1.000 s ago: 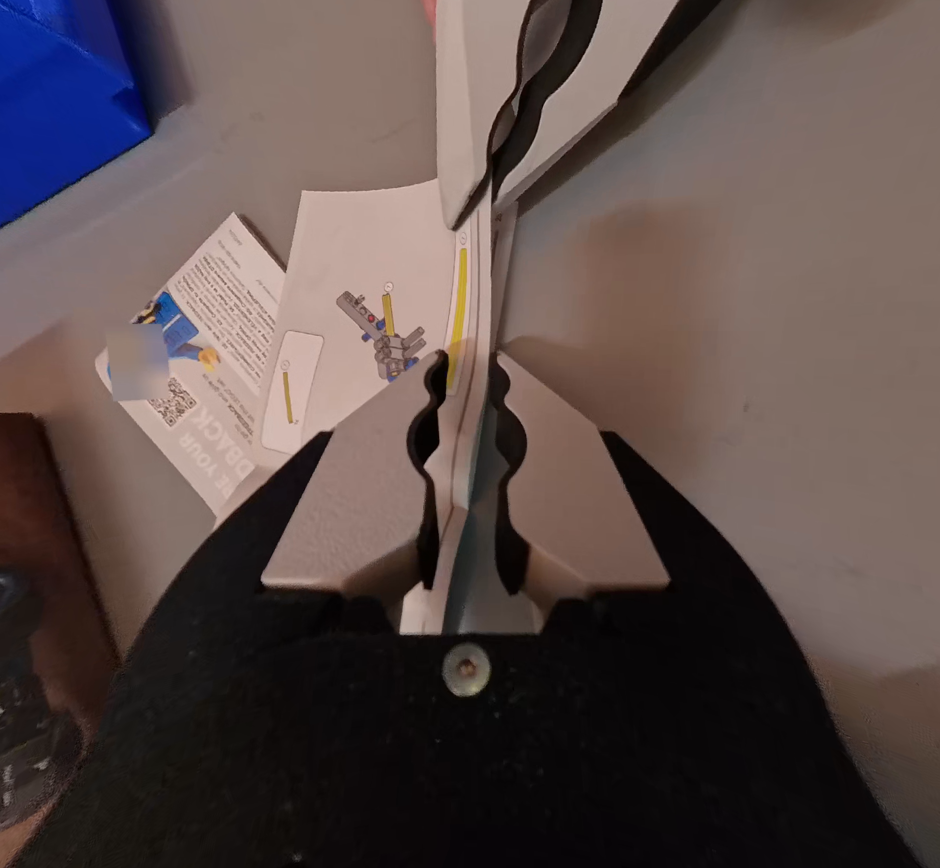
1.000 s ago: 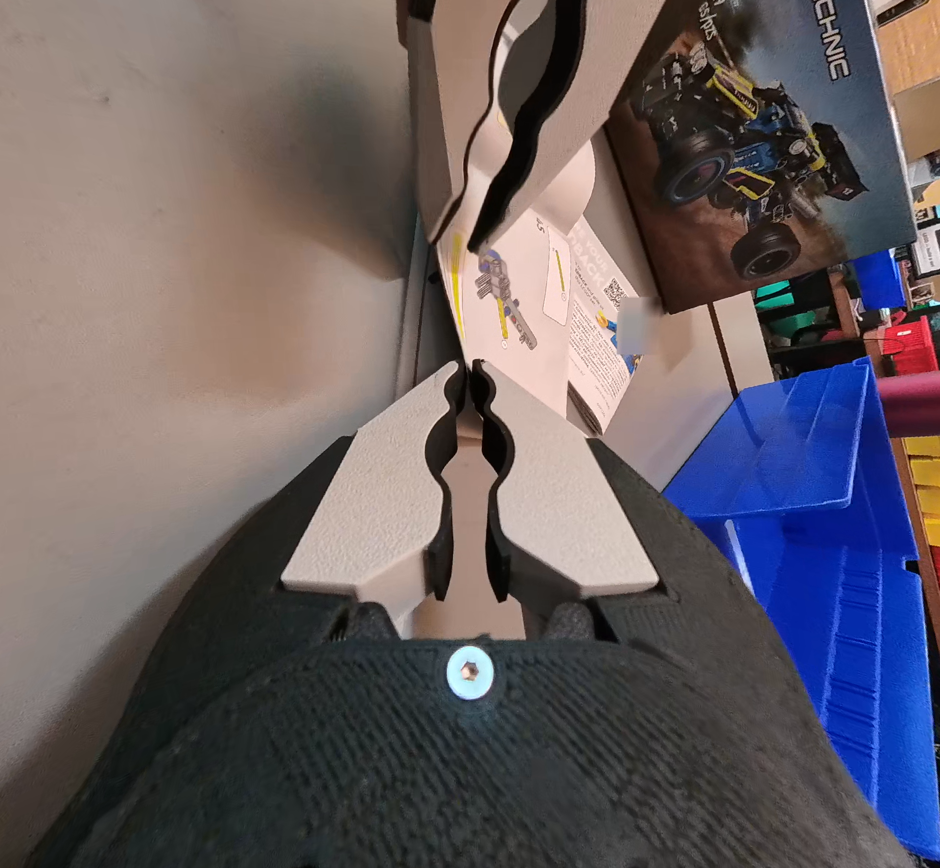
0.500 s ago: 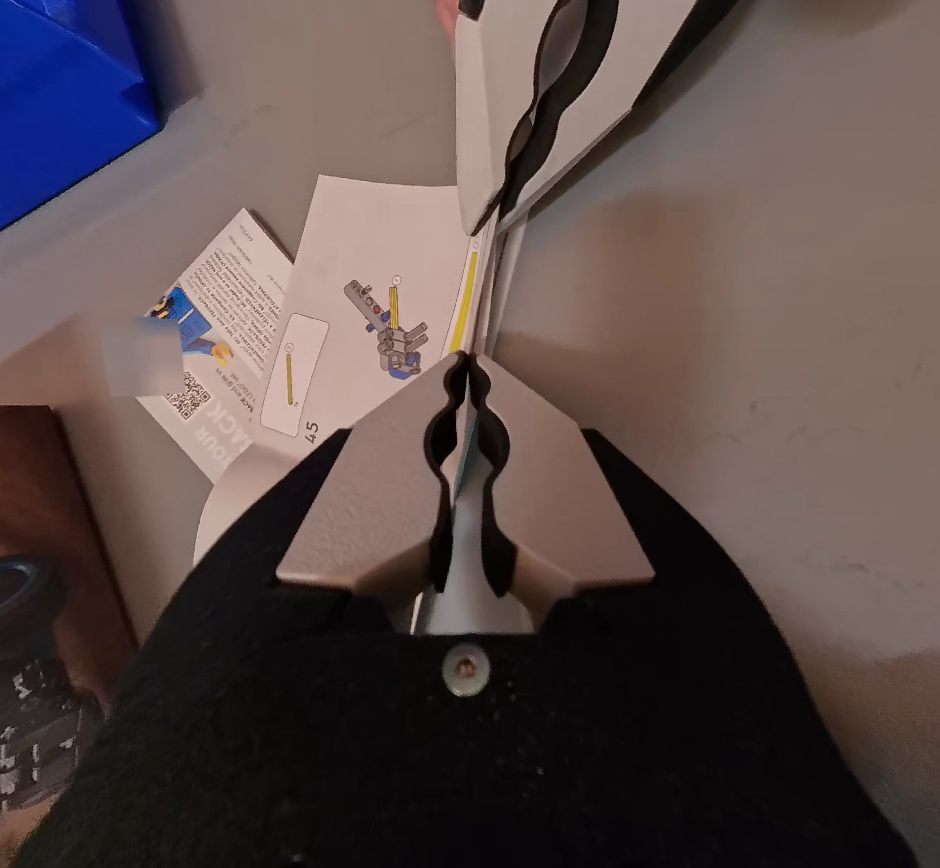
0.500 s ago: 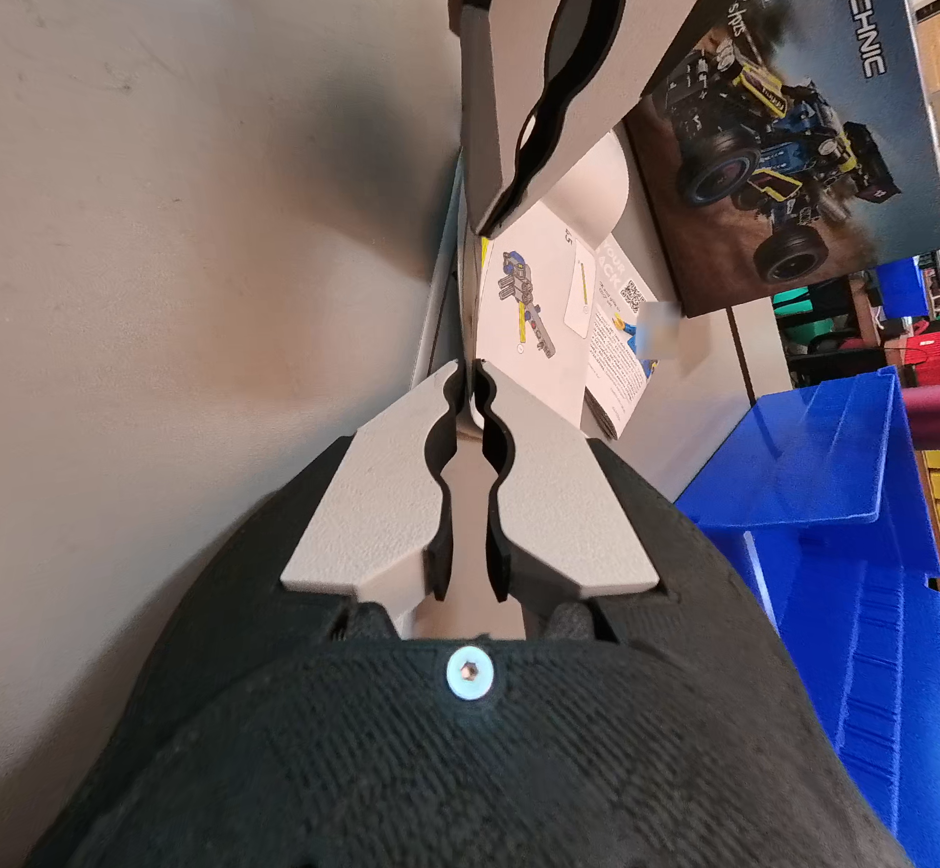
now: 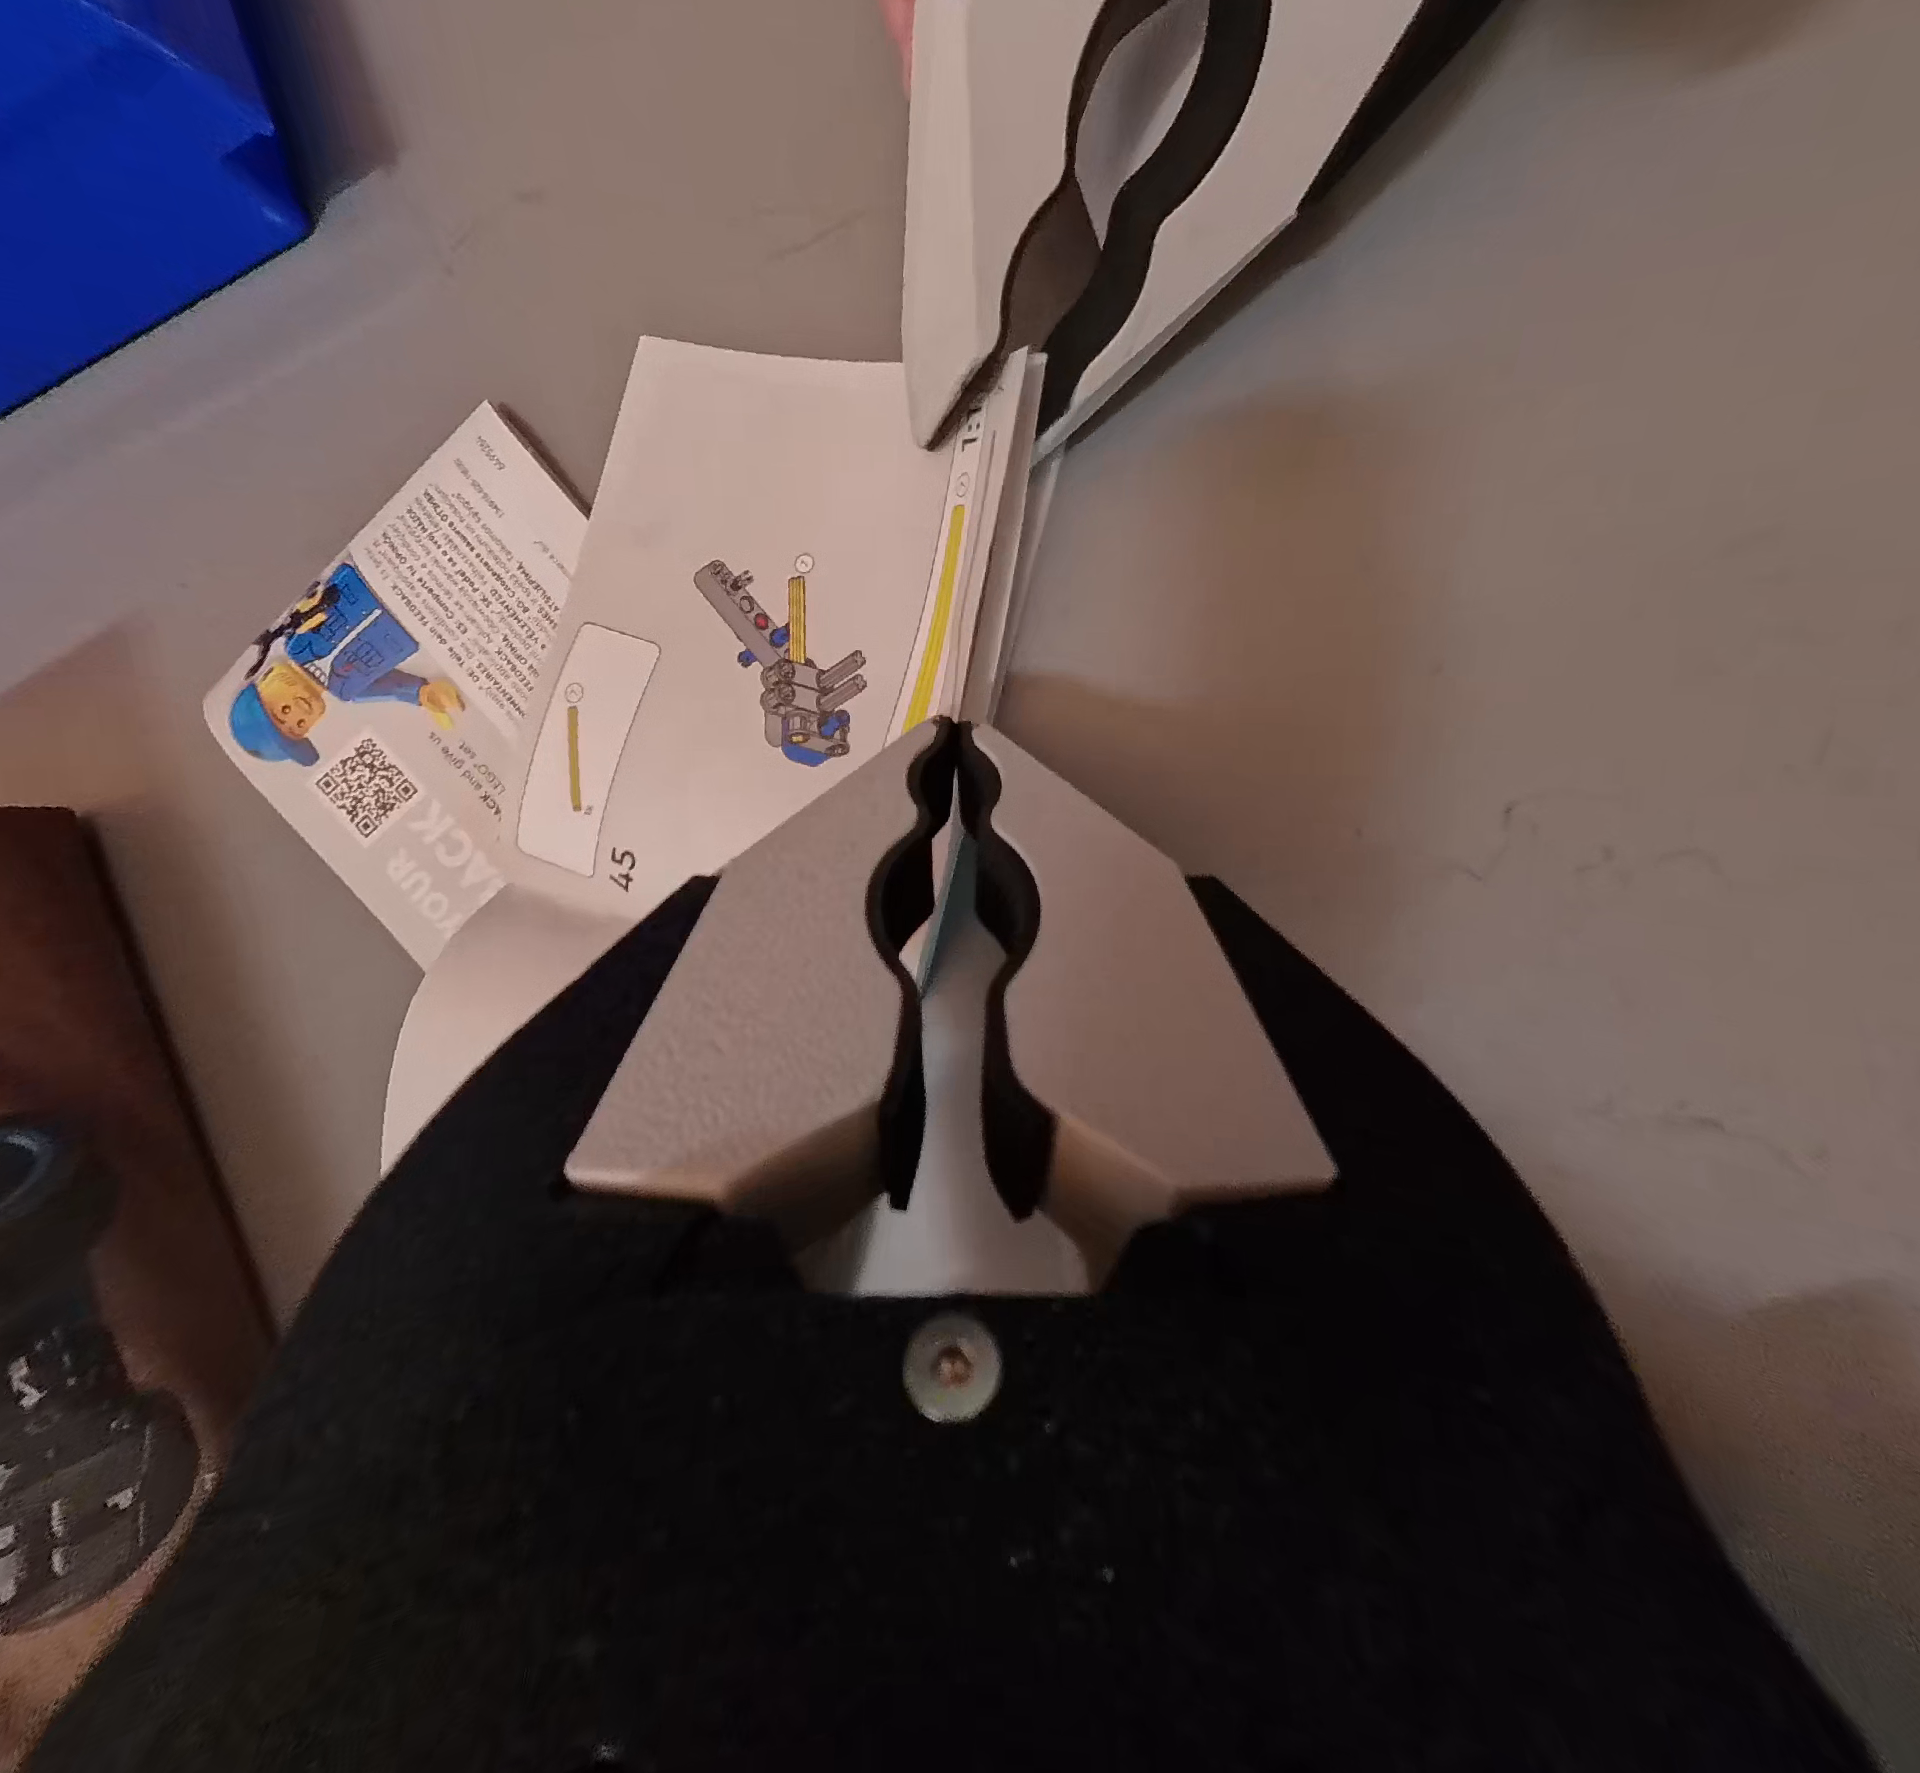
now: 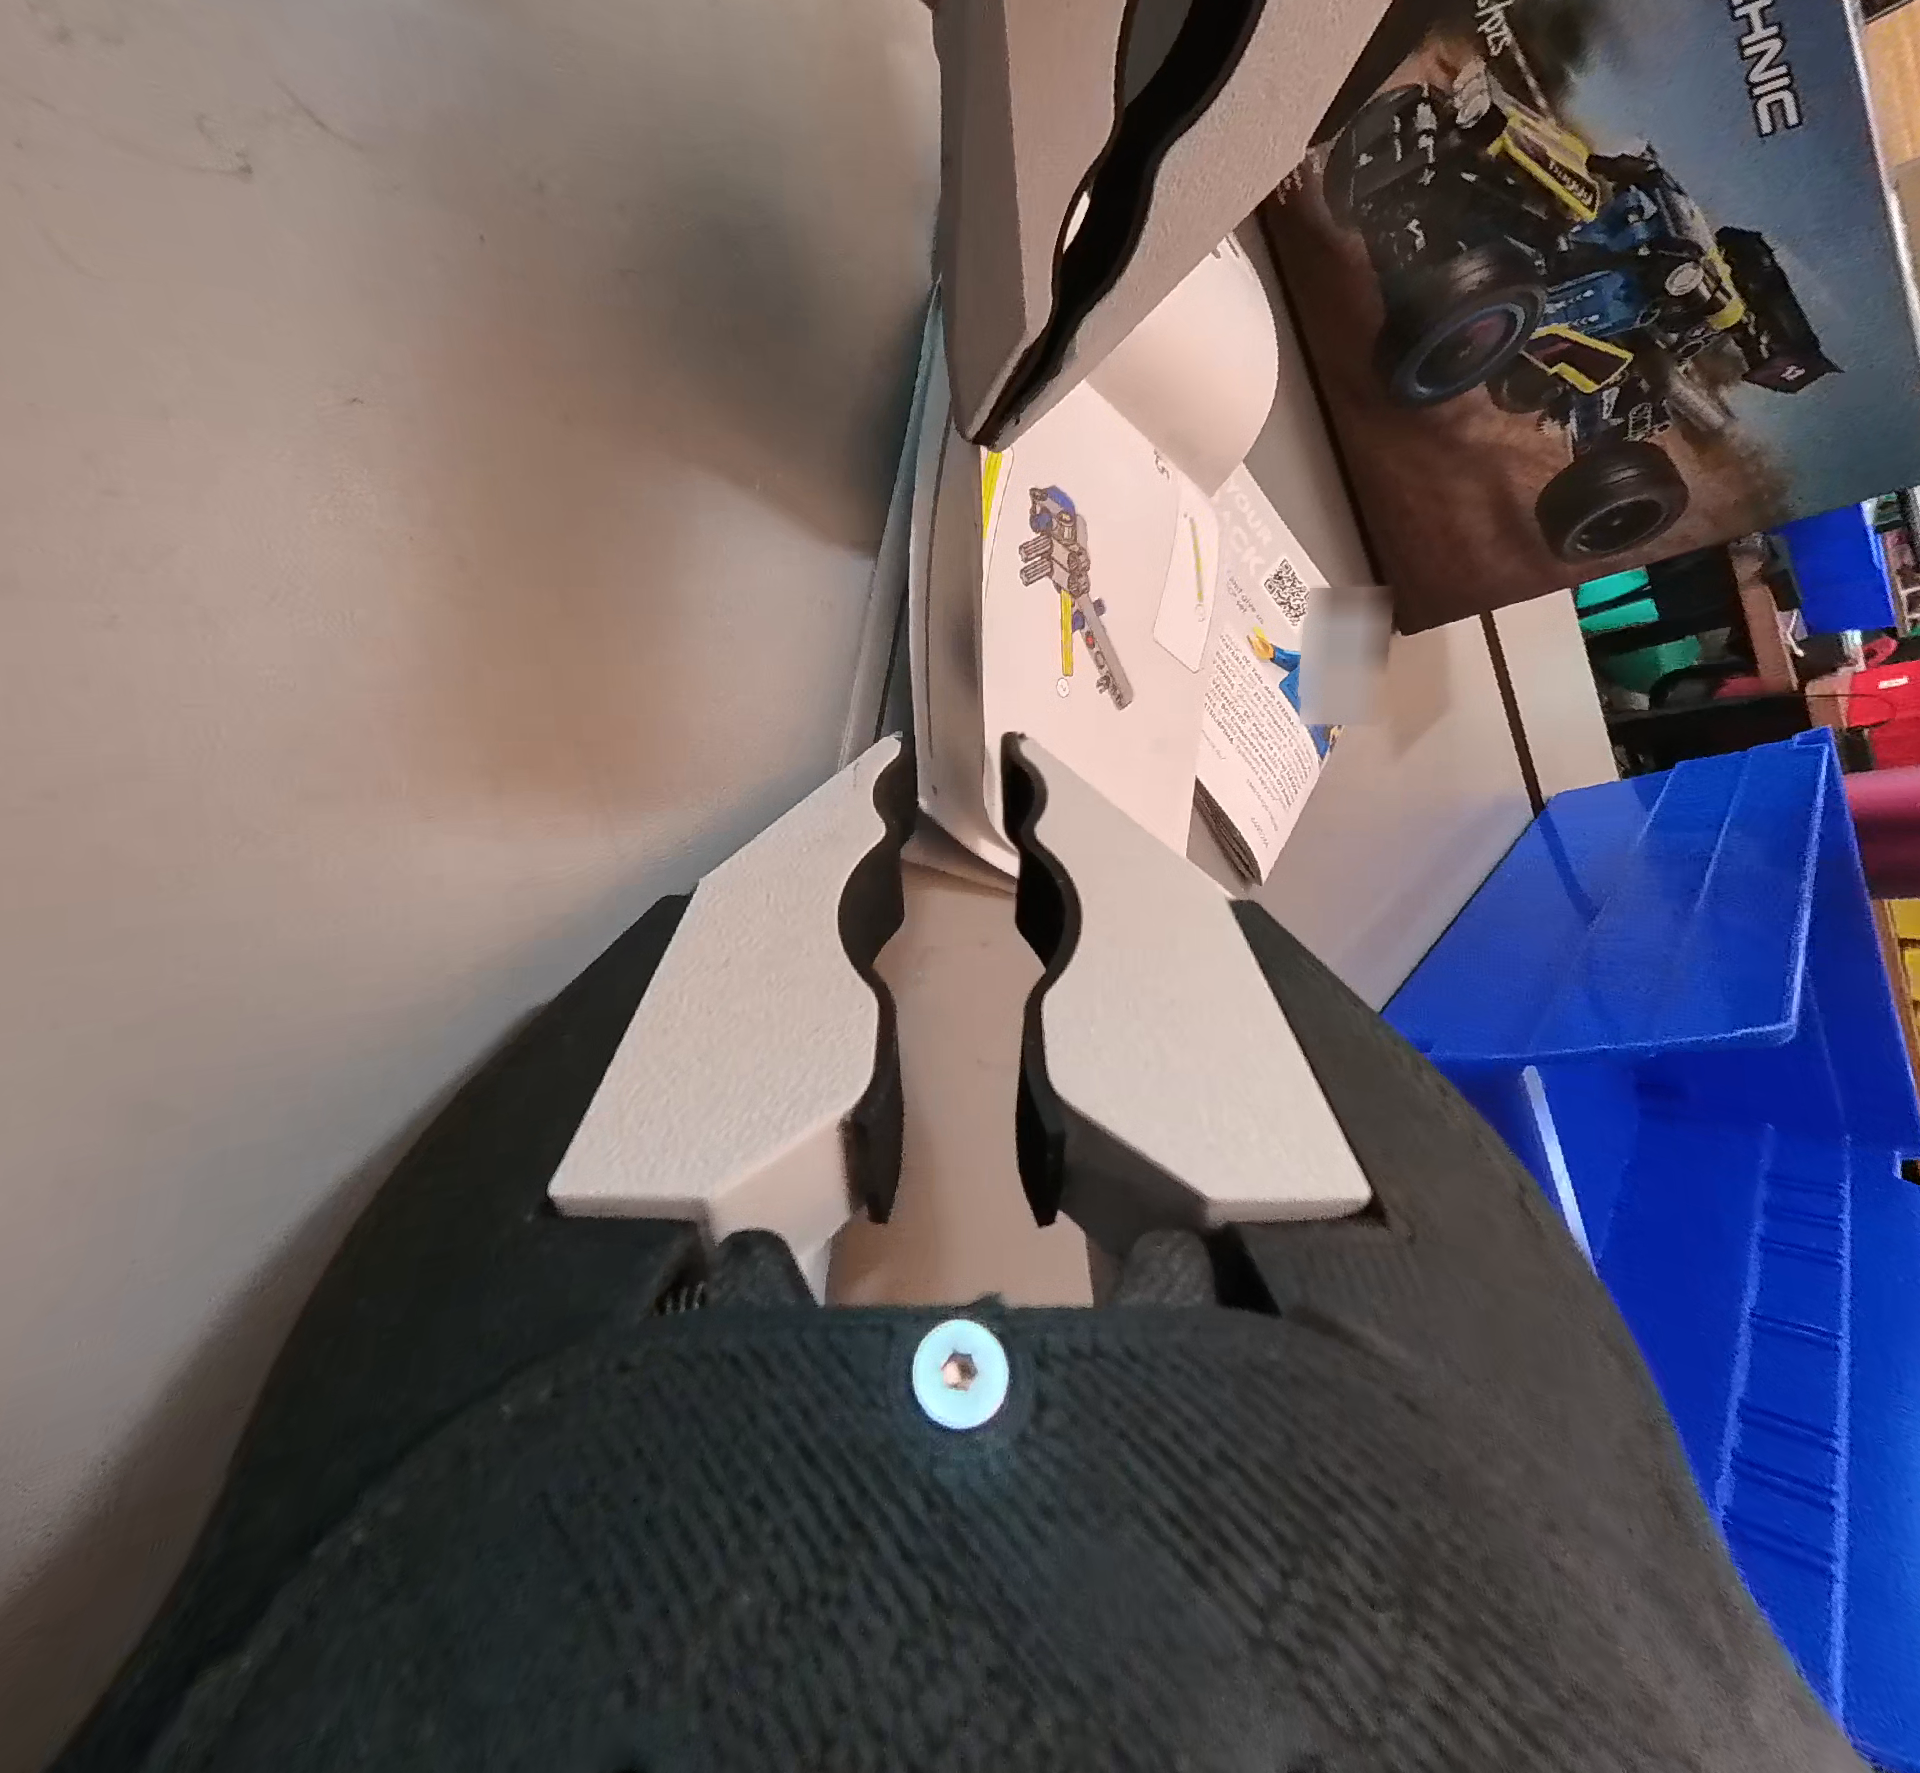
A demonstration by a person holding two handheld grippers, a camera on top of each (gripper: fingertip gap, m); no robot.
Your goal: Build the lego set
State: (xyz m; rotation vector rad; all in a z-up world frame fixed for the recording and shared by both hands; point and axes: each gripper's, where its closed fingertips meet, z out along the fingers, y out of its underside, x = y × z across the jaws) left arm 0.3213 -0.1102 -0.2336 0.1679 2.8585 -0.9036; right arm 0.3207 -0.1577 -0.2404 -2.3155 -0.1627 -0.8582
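So the instruction booklet [image 5: 748, 518] is lying open on the grey counter [image 5: 1455, 684]. Left gripper [image 5: 954, 731] is pinched tight on a raised page; right gripper [image 6: 951, 752] has its fingers apart around that page. Blue bin [image 6: 1714, 1048] sits nearby, can't see inside it. Lego box [image 6: 1621, 196] stands behind.

The open instruction booklet [image 5: 727, 497] carries a printed page number and small step figures. The leaflet [image 5: 416, 684] beside it has small print and a square code. The set box [image 6: 1621, 196] bears brand lettering and figures near one corner.
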